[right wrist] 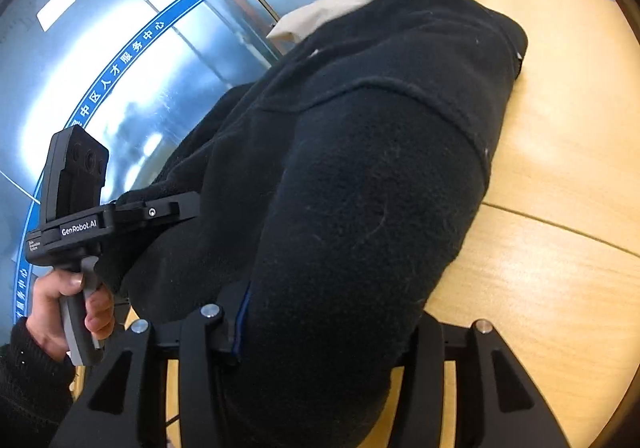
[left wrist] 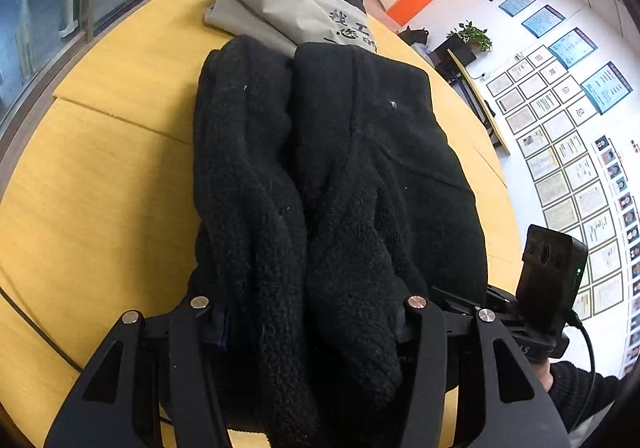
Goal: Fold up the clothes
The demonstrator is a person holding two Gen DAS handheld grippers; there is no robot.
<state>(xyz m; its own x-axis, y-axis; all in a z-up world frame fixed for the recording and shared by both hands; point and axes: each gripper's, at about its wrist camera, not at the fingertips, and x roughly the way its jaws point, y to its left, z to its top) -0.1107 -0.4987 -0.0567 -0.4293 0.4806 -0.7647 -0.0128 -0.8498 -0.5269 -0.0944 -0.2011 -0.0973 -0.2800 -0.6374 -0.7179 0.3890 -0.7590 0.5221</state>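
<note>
L wrist view: left gripper [left wrist: 308, 332] clamps the near end of the black fleece [left wrist: 328, 176], which runs up frame center on the yellow table [left wrist: 100, 176]. Upper center, a folded grey garment [left wrist: 280, 0] w/ printed characters touches the fleece's far end. Only the R wrist view shows, lower left, a hand [right wrist: 72, 308] on the other gripper's handle; right gripper [right wrist: 320, 340] clenches fleece too, glass wall [right wrist: 120, 48] upper left.

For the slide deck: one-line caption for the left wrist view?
Left tongs clamp the near end of a black fleece garment folded lengthwise on a yellow wooden table, a folded grey garment beyond.
</note>
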